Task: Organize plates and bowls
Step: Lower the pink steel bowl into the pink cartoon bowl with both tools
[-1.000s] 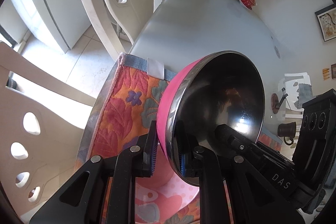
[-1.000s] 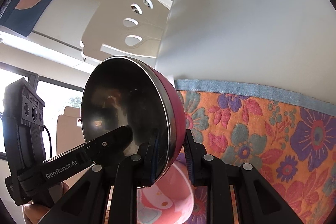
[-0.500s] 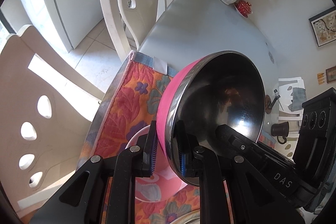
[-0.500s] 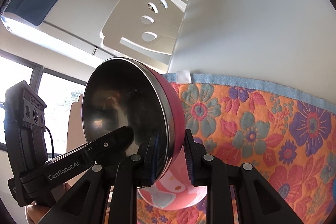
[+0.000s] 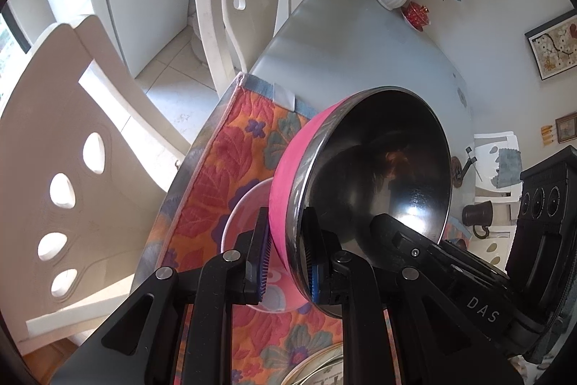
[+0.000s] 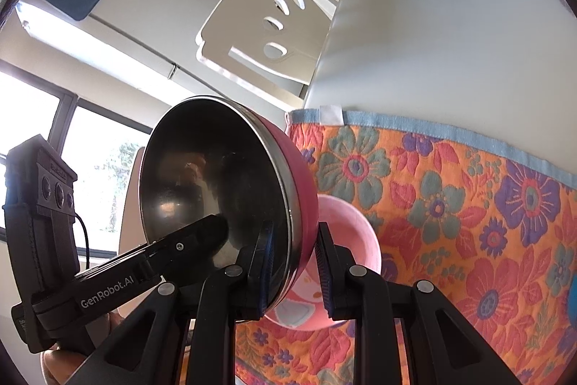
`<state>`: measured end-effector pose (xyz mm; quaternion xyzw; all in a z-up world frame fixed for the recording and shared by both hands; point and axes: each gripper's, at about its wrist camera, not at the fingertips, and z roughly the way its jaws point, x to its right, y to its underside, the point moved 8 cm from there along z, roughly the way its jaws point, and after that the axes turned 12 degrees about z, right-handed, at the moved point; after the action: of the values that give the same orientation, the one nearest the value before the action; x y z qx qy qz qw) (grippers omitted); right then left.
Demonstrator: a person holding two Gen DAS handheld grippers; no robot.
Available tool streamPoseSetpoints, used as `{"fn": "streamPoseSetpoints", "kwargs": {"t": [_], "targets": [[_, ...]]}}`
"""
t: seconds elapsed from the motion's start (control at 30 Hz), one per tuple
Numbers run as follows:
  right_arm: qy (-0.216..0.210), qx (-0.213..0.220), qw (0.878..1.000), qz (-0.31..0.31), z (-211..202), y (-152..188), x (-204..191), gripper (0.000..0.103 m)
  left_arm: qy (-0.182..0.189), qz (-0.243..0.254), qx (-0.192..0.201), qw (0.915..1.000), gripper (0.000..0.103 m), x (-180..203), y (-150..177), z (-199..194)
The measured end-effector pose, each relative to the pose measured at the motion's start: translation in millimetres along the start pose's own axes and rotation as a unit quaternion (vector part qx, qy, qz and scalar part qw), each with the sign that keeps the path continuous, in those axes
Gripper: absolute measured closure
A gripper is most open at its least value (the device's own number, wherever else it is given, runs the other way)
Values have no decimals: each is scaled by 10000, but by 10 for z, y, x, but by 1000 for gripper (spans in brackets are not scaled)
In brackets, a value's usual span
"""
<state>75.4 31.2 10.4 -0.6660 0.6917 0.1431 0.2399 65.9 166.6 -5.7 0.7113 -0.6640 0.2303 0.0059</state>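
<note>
Black tongs (image 5: pixel 285 262) (image 6: pixel 294 273) with blue ribbed pads, silver screws, white "DAS" and "GenRobot.AI" lettering.

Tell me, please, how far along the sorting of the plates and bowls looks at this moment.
Nothing looks finished yet. In hand: both grippers, left and right, are shut on the rim of the pink metal bowl, which hangs above the flowered mat. Left to do: set it down, perhaps with the pale pink bowl lying below it, then deal with the plate at the mat's near edge.
</note>
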Motion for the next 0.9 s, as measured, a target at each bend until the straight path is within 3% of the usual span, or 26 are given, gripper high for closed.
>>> {"fn": "streamPoseSetpoints", "kwargs": {"t": [0.3, 0.9], "targets": [[182, -193, 9996, 53, 100, 209, 125, 82, -62, -87, -198, 9997, 89, -69, 256, 122], [448, -450, 9979, 96, 305, 300, 320, 82, -185, -126, -548, 9982, 88, -158, 465, 443]]}}
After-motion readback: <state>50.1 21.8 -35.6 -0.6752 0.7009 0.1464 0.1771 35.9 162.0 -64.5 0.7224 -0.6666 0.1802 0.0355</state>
